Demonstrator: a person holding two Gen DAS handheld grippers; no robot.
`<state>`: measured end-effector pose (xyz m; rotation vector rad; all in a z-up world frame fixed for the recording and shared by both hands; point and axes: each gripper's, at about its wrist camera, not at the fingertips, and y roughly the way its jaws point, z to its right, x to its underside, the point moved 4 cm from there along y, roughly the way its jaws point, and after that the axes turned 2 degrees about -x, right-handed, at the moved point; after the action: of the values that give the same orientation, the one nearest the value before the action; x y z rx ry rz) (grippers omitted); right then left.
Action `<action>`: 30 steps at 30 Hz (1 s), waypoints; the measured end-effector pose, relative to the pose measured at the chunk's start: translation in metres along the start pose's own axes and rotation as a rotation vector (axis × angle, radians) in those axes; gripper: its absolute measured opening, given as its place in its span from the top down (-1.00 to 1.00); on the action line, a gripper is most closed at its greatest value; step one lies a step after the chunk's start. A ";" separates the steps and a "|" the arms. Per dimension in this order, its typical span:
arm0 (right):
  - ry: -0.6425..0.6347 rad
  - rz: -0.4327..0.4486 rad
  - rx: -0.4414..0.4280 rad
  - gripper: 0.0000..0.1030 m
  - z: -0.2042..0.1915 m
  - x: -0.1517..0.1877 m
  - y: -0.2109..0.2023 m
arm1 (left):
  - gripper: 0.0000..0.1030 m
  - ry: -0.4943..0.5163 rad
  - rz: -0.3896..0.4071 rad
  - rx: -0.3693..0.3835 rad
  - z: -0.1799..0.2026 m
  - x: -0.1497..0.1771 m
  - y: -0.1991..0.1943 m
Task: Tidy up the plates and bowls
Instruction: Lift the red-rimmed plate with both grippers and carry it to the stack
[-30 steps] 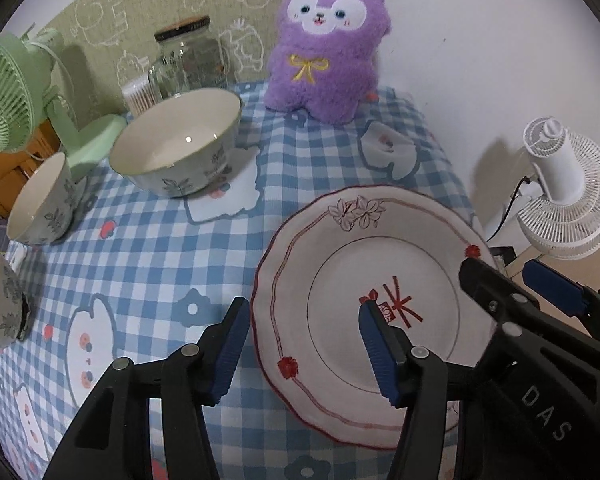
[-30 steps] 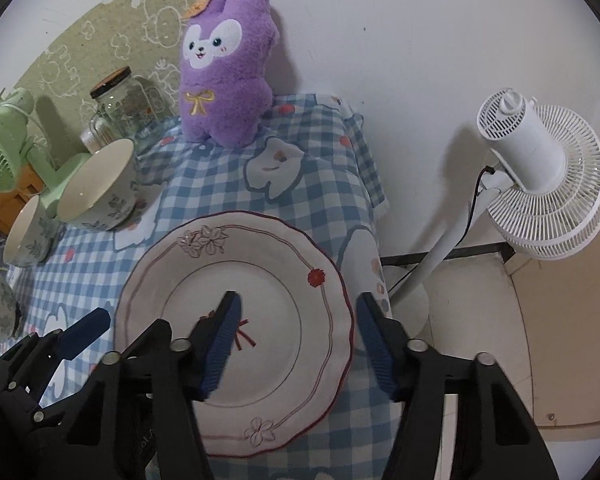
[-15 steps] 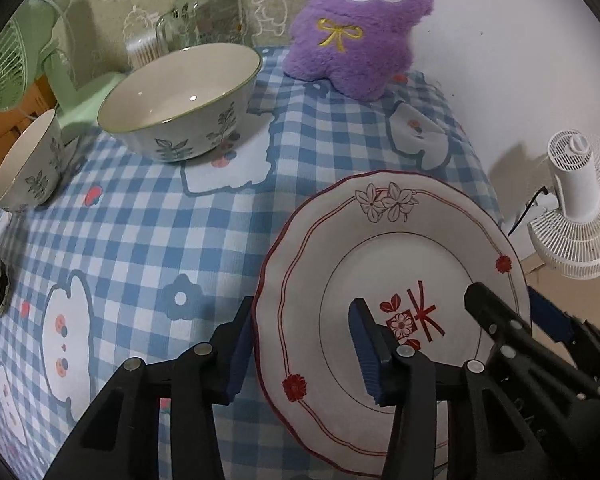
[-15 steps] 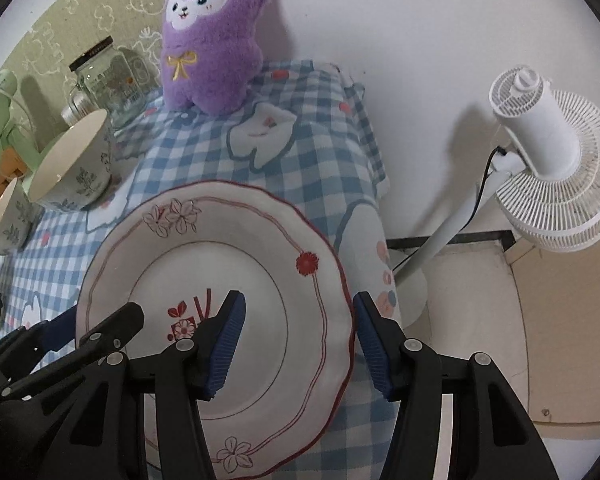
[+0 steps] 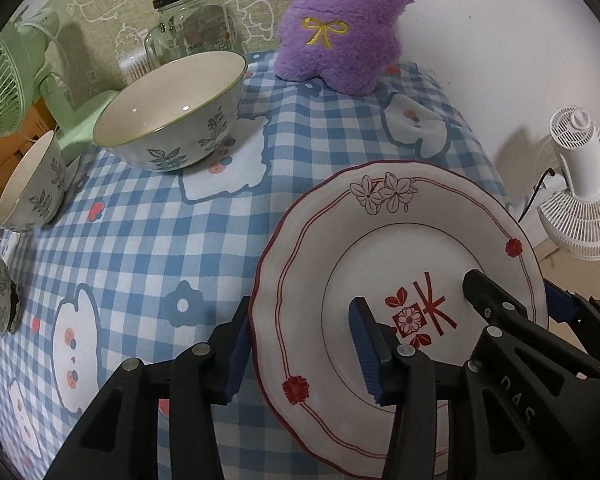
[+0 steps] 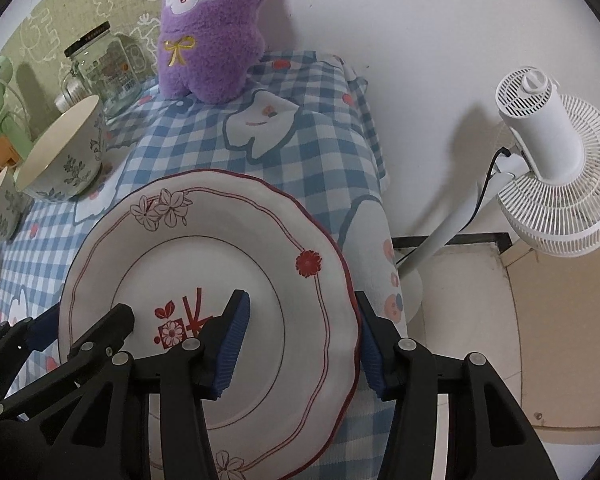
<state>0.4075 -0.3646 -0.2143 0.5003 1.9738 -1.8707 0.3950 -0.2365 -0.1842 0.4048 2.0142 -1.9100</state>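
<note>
Since a second ago both grippers have come down close to the plate (image 5: 404, 240), which fills more of each view, and both sets of jaws have been closing around its rim. The left gripper (image 5: 302, 350) straddles the plate's left edge: one blue pad sits outside the rim against the tablecloth (image 5: 148, 248), the other stands over the inner face near the red flower design. The pads look close to the china, but whether they press on it cannot be told. The right gripper (image 6: 300, 344) straddles the right edge in the same way, one pad over the plate's inner face, the other outside the rim at the table's right border; here too the jaws are partly spread with the rim between them, and contact is unclear. The white plate, with its red scalloped border and outlined flowers, lies at the near right of the table. Farther left stands a large bowl (image 5: 172, 112) with leaf patterns, and two smaller bowls (image 5: 32, 184) sit at the left edge. At the far side are a glass jar (image 5: 192, 24), a purple plush toy (image 5: 340, 28) and a green fan (image 5: 8, 80). A white fan (image 6: 552, 160) stands on the floor to the right.
</note>
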 end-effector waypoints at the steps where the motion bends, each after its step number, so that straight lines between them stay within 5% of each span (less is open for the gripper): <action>1: 0.001 -0.001 -0.001 -0.06 0.000 0.000 0.000 | 0.07 -0.002 0.002 0.003 0.000 0.000 0.000; 8: 0.003 0.002 0.017 0.16 0.003 -0.001 -0.003 | 0.07 -0.001 0.011 -0.003 0.001 0.001 0.000; 14: 0.015 -0.007 0.004 0.21 0.002 0.003 -0.006 | 0.25 0.022 0.009 -0.029 -0.004 0.007 -0.004; 30: -0.043 -0.046 -0.016 0.27 -0.031 0.035 -0.023 | 0.25 0.038 -0.037 -0.040 -0.034 0.032 -0.015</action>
<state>0.3647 -0.3351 -0.2104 0.4103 1.9866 -1.8759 0.3579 -0.2038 -0.1828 0.3992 2.0946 -1.8931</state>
